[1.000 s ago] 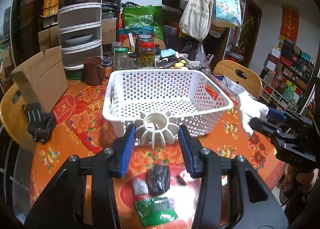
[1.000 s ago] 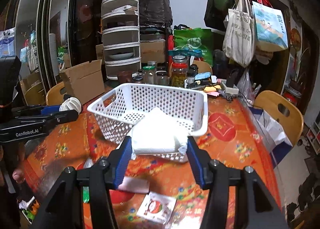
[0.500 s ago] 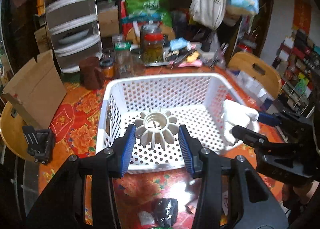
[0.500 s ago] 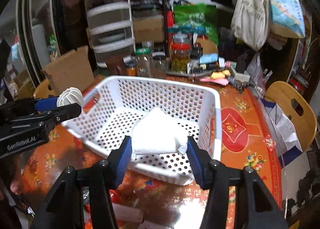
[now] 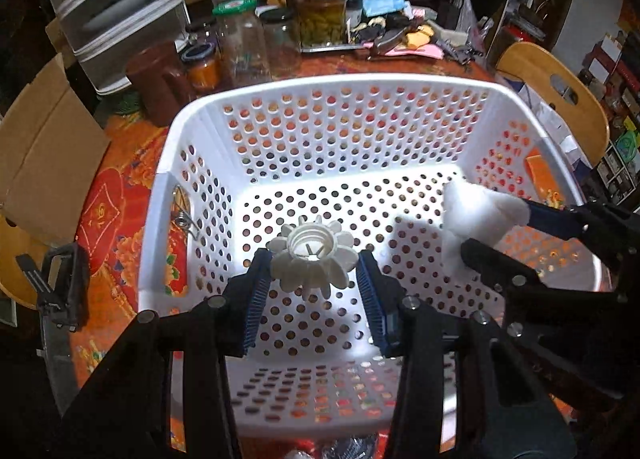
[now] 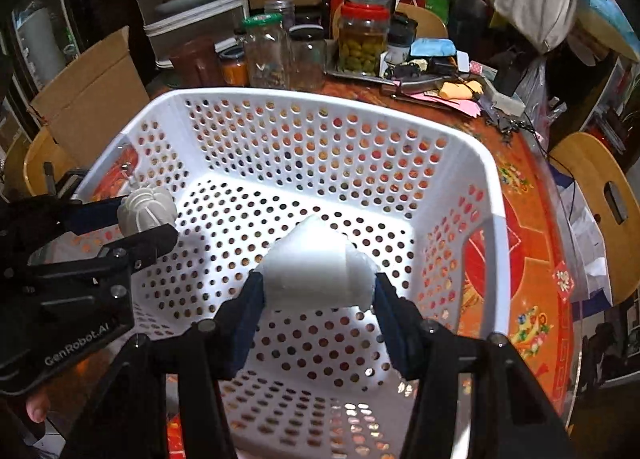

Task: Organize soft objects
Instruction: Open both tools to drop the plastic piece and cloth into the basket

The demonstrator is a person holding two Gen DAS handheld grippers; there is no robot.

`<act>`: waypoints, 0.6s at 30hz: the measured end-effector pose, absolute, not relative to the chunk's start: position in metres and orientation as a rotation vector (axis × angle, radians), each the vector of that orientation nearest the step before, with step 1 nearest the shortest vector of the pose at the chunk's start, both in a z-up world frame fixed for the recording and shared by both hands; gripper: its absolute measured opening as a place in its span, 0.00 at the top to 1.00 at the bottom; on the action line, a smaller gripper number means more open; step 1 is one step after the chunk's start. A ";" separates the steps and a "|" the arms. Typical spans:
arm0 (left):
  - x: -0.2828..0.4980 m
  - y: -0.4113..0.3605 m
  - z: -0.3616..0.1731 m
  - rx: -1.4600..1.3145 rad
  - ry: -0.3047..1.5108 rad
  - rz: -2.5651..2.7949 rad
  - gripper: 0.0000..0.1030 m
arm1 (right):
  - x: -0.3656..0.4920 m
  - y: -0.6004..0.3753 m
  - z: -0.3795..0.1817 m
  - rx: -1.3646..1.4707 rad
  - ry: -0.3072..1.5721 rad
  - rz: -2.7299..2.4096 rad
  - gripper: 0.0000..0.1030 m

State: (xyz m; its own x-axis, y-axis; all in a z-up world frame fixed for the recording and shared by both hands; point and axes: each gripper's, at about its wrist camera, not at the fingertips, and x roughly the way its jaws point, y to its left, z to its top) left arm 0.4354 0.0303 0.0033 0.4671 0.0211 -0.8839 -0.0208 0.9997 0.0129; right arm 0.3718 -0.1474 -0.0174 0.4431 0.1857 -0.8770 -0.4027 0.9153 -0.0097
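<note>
left tool (image 5: 314,283) grips white ribbed flower-shaped soft toy (image 5: 313,259), right tool (image 6: 318,297) grips white folded cloth pad (image 6: 316,271); both hover inside white perforated plastic basket (image 5: 328,131). placing step; next: open, drop.

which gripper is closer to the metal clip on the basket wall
Left. The left gripper hangs just inside the wall carrying the metal clip; the right gripper is toward the basket's opposite side.

Both wrist views: close, angled down into shared basket (image 5: 168,187), opposite sides.
</note>
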 end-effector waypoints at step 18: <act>0.438 0.041 -0.001 -0.084 1.055 0.010 0.28 | 0.380 -0.159 -0.011 -0.186 1.026 0.381 0.17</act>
State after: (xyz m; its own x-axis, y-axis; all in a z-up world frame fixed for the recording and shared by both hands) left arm 0.4381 0.0411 -0.0005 0.4938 -0.0319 -0.8690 -0.0487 0.9967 -0.0643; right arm 0.3802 -0.1586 -0.0109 0.4598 0.2210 -0.8601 -0.3935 0.9190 0.0258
